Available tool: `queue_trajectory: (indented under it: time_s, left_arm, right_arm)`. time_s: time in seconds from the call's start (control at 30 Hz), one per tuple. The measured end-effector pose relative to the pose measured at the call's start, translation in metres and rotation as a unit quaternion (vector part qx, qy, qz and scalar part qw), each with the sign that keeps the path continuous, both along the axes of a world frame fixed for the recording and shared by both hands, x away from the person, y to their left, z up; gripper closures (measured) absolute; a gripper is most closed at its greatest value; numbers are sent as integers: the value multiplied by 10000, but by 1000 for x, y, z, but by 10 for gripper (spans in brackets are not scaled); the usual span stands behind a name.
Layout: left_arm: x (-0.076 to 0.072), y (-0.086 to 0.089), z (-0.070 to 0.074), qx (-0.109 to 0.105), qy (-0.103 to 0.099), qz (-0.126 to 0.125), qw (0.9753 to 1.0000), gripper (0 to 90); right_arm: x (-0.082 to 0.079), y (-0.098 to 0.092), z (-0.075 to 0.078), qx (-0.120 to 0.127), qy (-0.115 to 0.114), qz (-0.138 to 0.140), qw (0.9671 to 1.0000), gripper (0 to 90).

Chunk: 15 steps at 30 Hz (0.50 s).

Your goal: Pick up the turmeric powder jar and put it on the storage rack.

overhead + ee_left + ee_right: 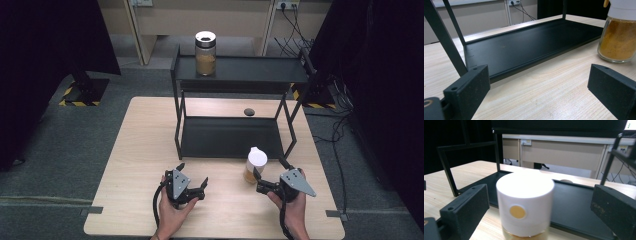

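Observation:
A glass spice jar [255,165] with a white cap and yellow-brown powder stands on the table just in front of the black shelf's lower tray [225,137]. My right gripper [270,171] is open. The jar's cap [525,202] sits between its jaws with a gap on each side. My left gripper [193,174] is open and empty, to the left of the jar and facing the lower tray [531,42]. In the left gripper view the jar [620,37] stands at the far right, beyond the right jaw. A second jar [205,54] with a black lid stands on the top shelf [250,69].
The two-tier black shelf stands on the far half of the wooden table [145,150], with thin uprights [177,120] at its corners. A small dark round object [248,111] lies on the table behind the lower tray. Cables run along the floor at the right.

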State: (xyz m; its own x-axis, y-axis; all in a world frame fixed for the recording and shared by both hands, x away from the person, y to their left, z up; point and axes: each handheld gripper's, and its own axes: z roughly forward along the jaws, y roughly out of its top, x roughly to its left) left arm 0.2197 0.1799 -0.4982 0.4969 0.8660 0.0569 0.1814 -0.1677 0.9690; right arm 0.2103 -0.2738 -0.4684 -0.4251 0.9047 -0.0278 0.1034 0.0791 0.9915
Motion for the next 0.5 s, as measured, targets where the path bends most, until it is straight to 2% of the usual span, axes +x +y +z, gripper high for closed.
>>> queue_trajectory:
  time_s: [0.27,0.5]
  left_arm:
    - [1,1,0,-15,11,-18,10000,35]
    - [2,2,0,-56,38,-29,10000,35]
  right_arm:
    - [12,14,-6,-54,126,4,9999,35]
    - [19,22,-10,-102,136,-61,9998,92]
